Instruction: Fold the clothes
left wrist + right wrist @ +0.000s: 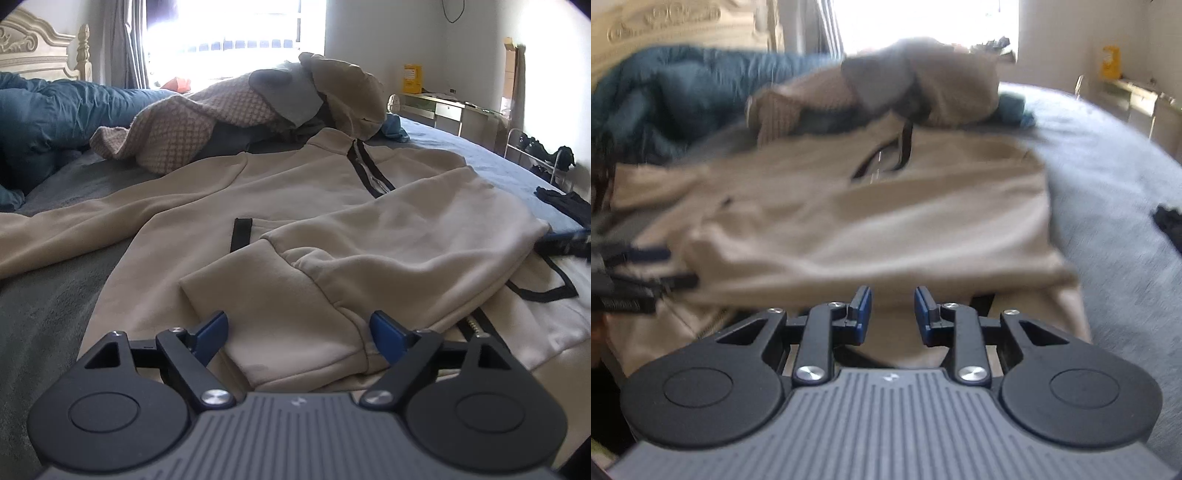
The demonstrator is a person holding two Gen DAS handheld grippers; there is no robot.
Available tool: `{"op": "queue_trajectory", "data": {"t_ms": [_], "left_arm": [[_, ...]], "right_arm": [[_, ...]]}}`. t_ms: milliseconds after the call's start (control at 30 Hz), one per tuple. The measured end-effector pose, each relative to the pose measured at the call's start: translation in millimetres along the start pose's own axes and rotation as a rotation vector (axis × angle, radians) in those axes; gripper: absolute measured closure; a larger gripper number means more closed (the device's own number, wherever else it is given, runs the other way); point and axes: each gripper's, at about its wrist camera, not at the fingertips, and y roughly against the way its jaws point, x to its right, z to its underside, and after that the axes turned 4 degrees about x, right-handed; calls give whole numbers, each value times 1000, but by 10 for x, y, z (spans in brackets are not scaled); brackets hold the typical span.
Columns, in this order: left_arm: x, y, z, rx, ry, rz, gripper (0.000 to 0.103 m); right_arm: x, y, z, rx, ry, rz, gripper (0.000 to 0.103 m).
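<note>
Jaws of my left gripper stand wide over a folded sleeve cuff; my right gripper is narrow, gripping nothing. Beyond, the beige jacket lies spread on the bed.

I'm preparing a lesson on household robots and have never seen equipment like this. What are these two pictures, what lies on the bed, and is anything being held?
A person holds a two-finger gripper in each hand; each carries its own camera looking along the fingers. One picture shows the left gripper, jaws wide open over a folded sleeve. The other, blurred, shows the right gripper, jaws narrower with a clear gap. Neither holds anything. On the blue-grey bed lies a beige zip-up sweatshirt with black trim, with a heap of unfolded clothes behind.
</note>
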Motion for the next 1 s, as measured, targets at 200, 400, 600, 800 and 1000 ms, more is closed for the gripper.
{"op": "queue_trajectory", "data": {"t_ms": [200,400,600,800,1000], "left_arm": [[13,57,-35,-6,40,-31,16],[170,424,-153,150,-37,-138,18],[474,334,-331,213,-140,-88,18],[420,-225,-190,17,-64,-79,17],[167,-169,-86,31,29,-10,16]], "right_arm": [[81,-296,61,-44,-4,17,77],[192,-181,76,-40,-87,10,77],[7,-33,-152,64,-93,-73,77],[-316,-409,-31,-17,-12,-86,77],[-414,-404,-214,-31,5,-101,76]]}}
